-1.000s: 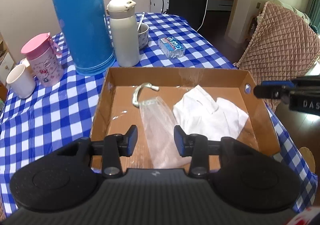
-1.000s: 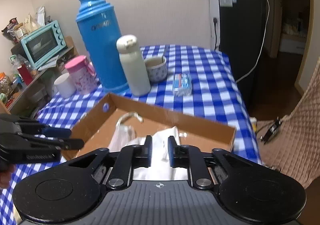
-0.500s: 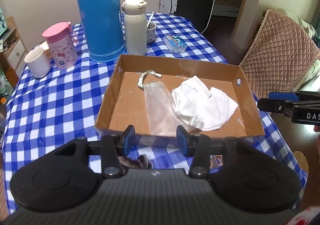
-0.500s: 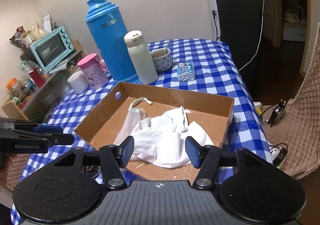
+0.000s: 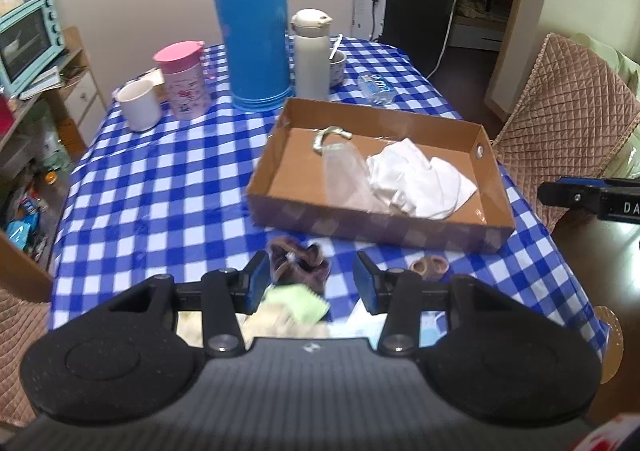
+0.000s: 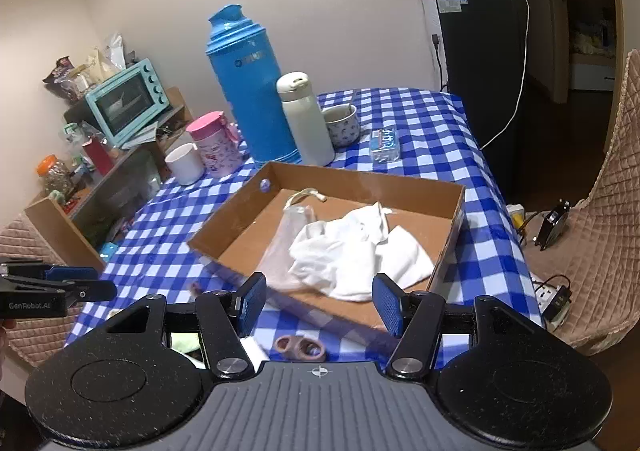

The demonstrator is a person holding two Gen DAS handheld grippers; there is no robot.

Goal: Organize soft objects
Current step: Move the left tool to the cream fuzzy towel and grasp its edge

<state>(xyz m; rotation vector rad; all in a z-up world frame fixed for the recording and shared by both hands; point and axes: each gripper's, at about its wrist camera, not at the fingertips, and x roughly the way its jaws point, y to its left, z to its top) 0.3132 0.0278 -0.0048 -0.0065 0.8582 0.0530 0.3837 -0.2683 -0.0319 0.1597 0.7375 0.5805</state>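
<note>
Both grippers have pulled back from the cardboard box [image 5: 380,229], jaws spread and empty, leaving the white cloth [image 5: 420,183] inside at 1 o'clock, while loose brown cloth [image 5: 298,261] near the counter edge may slip off.

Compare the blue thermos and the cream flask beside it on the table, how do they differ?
The blue thermos is much taller and wider than the cream flask. The thermos is bright blue with a spouted cap; the flask is cream with a flip lid. Both stand upright on the checked tablecloth behind the cardboard box.
</note>
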